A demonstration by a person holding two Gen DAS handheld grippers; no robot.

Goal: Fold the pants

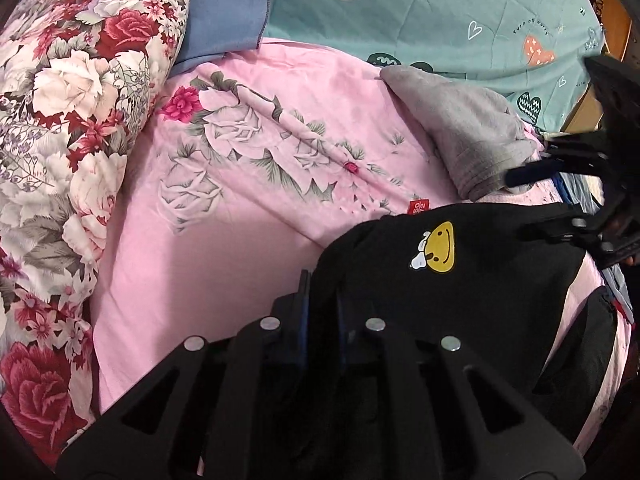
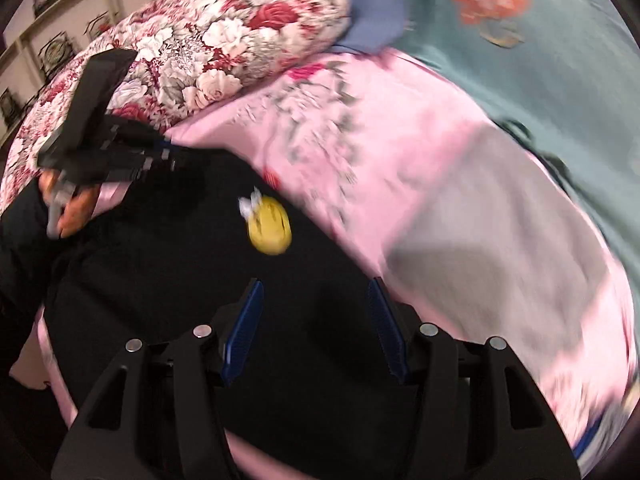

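Black pants (image 1: 460,292) with a yellow smiley patch (image 1: 438,246) lie on a pink floral bedsheet (image 1: 224,216). My left gripper (image 1: 320,292) is shut on the left edge of the pants. In the right wrist view the pants (image 2: 168,264) and patch (image 2: 270,226) show blurred. My right gripper (image 2: 316,300) is open, jaws wide apart, just above the black fabric and holding nothing. It also shows at the right edge of the left wrist view (image 1: 532,200). The left gripper shows at the left of the right wrist view (image 2: 168,156), closed at the pants' edge.
A rolled red and white floral quilt (image 1: 68,132) lies at the left. A grey garment (image 1: 468,132) lies on the sheet behind the pants. A blue cloth (image 1: 228,4) and a teal heart-print sheet (image 1: 460,12) are at the back.
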